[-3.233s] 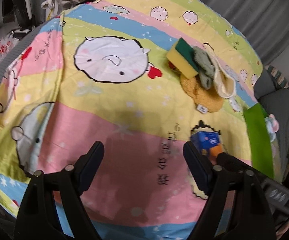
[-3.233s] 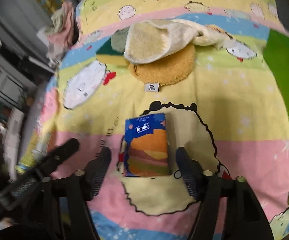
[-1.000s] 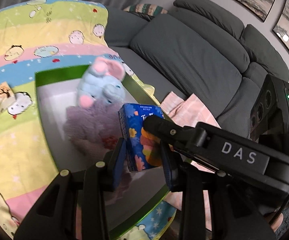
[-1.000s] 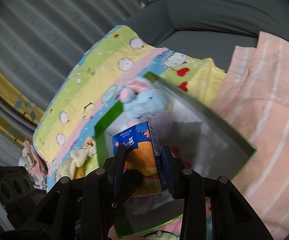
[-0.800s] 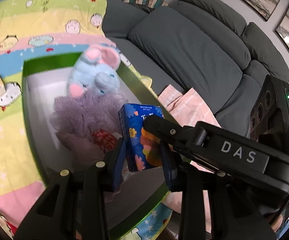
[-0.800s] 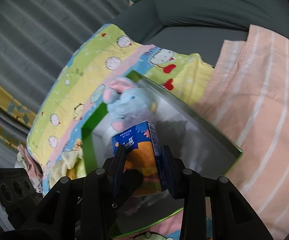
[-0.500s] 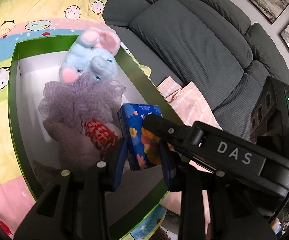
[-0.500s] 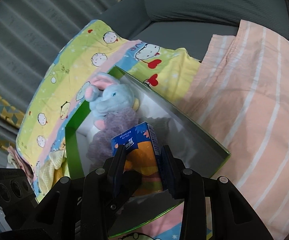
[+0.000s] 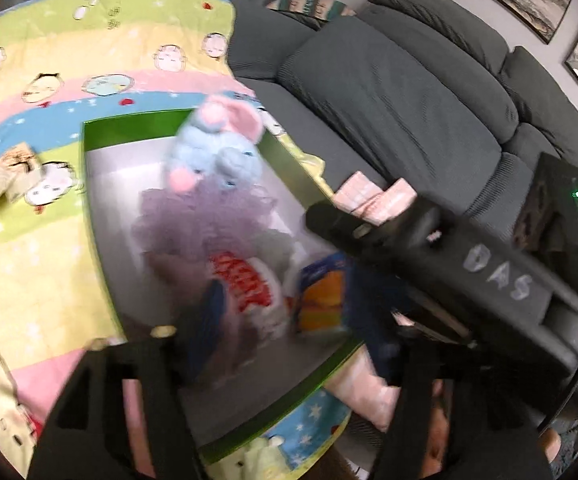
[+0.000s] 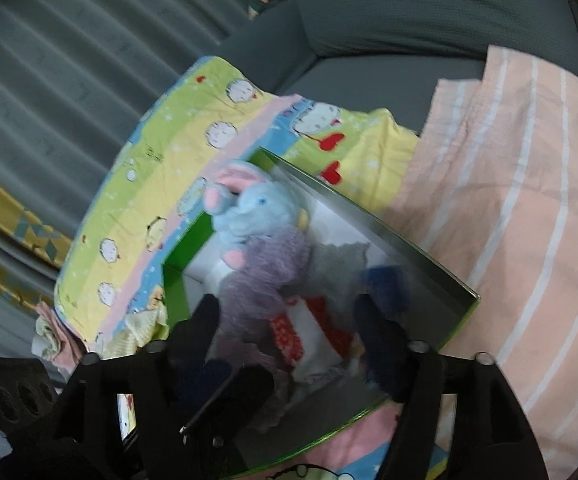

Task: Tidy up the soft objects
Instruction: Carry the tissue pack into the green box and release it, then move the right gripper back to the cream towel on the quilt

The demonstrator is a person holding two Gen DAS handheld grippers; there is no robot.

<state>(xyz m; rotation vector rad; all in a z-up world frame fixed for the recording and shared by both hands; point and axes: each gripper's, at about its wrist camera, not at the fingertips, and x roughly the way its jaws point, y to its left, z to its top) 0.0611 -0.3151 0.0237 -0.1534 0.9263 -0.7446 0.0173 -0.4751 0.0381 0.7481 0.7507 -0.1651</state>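
Left claw [image 9: 285, 320] and right claw [image 10: 289, 320], lower frame: both released, jaws just opened, pads clear of the tissue pack [image 9: 323, 300]; pack blue with orange panel, blurred, lying inside green box [image 9: 101, 216] right of centre; behind it, lilac mesh puff [image 9: 205, 216]; farthest, blue plush elephant [image 9: 221, 148], upper centre.

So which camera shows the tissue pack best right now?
The left wrist view: the tissue pack shows its blue and orange face inside the green box, though blurred. In the right wrist view only a dark blue smear of it shows, beside the right tool's finger.
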